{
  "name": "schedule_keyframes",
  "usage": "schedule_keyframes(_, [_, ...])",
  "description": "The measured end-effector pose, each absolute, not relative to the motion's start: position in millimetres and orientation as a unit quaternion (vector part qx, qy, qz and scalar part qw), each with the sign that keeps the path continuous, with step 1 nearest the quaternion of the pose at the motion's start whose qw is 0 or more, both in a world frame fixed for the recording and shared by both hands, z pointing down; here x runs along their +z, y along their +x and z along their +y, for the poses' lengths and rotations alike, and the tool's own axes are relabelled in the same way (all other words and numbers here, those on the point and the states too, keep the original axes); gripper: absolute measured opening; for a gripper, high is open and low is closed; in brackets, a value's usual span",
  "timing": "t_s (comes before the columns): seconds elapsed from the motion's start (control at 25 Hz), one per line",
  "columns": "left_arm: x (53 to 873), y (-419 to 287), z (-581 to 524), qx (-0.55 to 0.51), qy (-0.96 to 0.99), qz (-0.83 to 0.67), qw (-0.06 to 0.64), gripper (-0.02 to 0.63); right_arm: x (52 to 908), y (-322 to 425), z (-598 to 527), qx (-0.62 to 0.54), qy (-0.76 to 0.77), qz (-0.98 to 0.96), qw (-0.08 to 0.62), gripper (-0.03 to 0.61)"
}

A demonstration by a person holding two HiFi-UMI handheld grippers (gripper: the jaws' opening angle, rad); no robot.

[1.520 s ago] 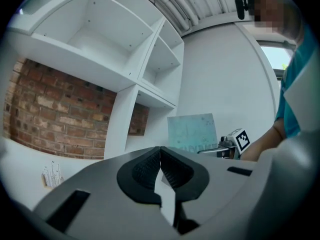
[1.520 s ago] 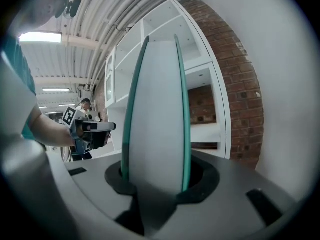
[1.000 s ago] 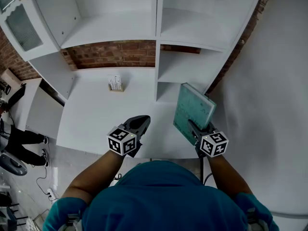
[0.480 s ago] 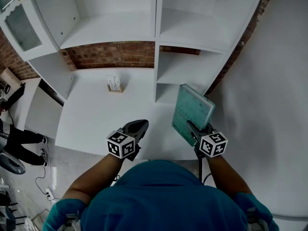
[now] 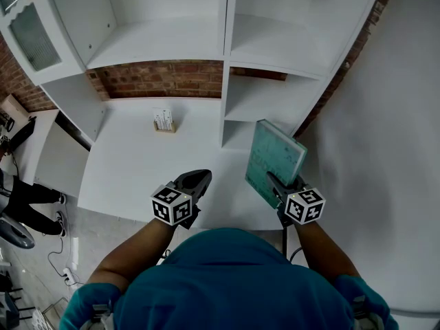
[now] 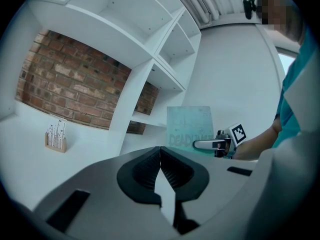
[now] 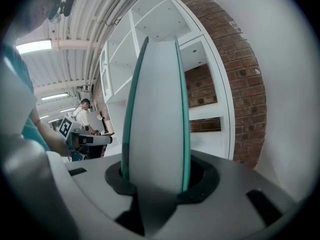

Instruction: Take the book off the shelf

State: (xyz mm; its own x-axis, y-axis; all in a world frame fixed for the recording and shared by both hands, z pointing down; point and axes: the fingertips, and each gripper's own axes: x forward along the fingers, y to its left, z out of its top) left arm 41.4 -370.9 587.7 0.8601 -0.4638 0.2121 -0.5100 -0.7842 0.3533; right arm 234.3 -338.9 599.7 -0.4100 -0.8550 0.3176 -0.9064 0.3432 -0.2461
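Two tongs: left tongs [image 5: 196,182] clenched empty at lower centre, right tongs [image 5: 275,184] grasping the teal book [image 5: 275,157] upright, right of centre, off the shelf [image 5: 261,108]; I'd squeeze firmly so it can't tip.

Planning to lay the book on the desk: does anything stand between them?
Nothing visible does. The right gripper holds the book over bare desk in front of the shelf; the small holder stands well off to the left.
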Motion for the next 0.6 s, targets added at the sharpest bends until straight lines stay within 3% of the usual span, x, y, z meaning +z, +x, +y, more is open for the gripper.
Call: schedule_keyframes(0.6, [585.2, 42.8, -372.6, 0.054, 0.942, -0.259, 0.204, 0.017, 599.0, 237.6, -340.0, 0.193, 0.539, -0.817, 0.070, 0.161])
